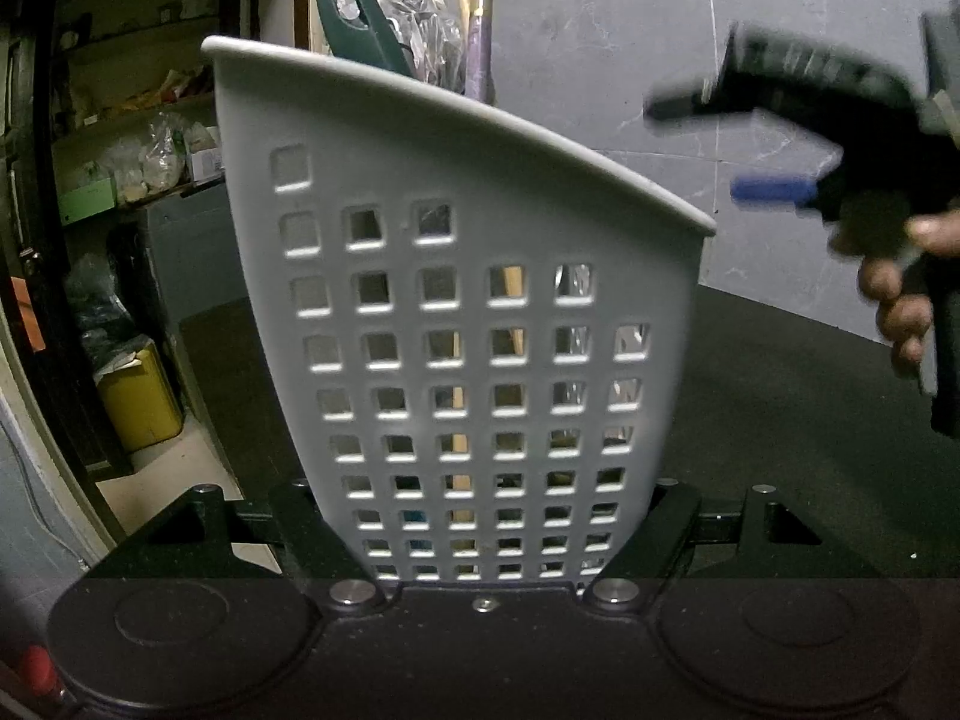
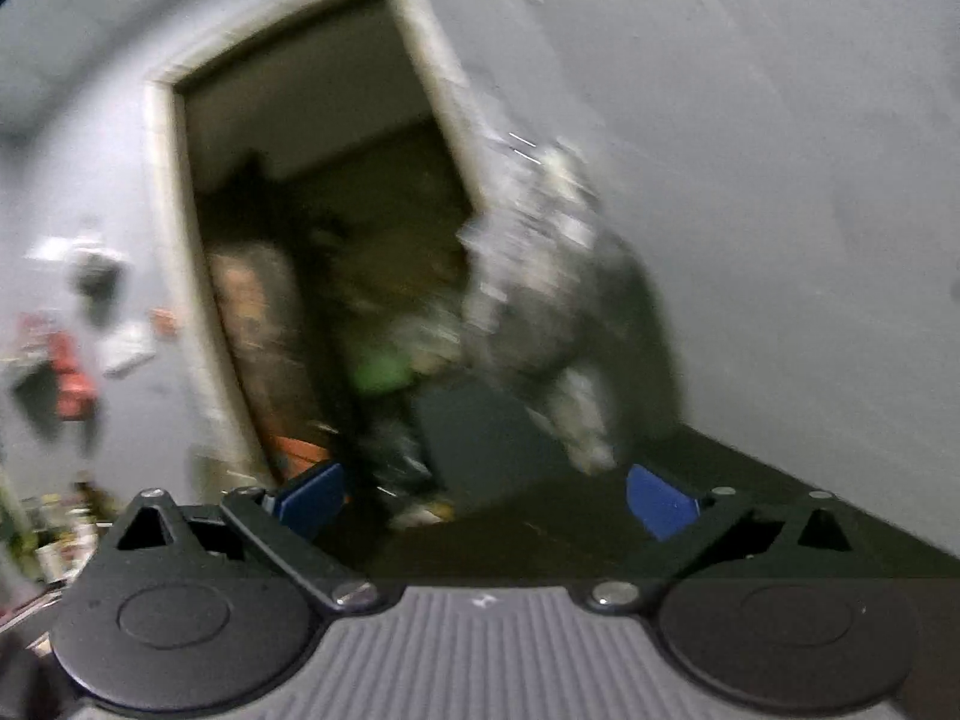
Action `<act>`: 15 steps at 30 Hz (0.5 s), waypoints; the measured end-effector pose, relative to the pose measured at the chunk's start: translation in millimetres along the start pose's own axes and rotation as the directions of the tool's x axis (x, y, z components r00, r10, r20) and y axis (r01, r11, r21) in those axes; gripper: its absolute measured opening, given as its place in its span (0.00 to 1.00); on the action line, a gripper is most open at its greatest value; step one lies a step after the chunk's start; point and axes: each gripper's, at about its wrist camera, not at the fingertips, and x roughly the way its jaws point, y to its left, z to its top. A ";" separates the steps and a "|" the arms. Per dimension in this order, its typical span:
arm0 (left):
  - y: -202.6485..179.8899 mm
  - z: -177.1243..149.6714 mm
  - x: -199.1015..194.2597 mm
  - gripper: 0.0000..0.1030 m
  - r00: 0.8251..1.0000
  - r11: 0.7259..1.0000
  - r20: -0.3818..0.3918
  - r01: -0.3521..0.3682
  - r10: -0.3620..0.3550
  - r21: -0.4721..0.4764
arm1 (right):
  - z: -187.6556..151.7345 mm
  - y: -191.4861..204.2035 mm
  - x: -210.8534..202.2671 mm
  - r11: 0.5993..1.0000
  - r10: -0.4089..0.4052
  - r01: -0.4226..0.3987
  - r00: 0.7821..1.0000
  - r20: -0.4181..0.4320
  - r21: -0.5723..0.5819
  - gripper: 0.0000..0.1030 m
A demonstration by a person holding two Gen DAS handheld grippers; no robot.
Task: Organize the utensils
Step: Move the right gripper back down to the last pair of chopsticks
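The left gripper (image 1: pixel 474 531) is clamping a grey holder (image 1: pixel 468 312) on the dark table (image 1: pixel 780 450), utensils (image 1: pixel 414 30) sticking out of its top. The right gripper (image 2: pixel 486 501), blurred, is hovering nearby, jaws wide and empty.

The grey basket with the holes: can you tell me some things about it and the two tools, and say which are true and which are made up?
1. The left tool is shut on the grey basket. True.
2. The basket is empty. False: a dark green handle and other utensils stick out of its top.
3. The right tool is open with nothing between its blue pads. True.
4. The right tool is holding a spoon. False: it holds nothing.
5. The basket stands on a white table. False: the tabletop is dark.
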 end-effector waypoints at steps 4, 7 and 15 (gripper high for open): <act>-0.1 0.0 0.0 0.74 1.000 1.000 0.000 0.001 -0.001 0.000 | -12.6 -17.5 23.2 0.990 -0.120 0.128 0.981 -0.150 0.050 1.00; -0.1 -0.1 0.0 0.74 1.000 1.000 0.000 0.000 0.000 0.000 | -22.6 -26.1 37.2 0.983 -0.141 0.163 0.962 -0.234 0.079 1.00; -0.6 -0.7 0.5 0.75 1.000 1.000 -0.003 0.001 -0.001 0.001 | -36.6 -36.5 63.6 0.967 -0.181 0.232 0.918 -0.354 0.108 1.00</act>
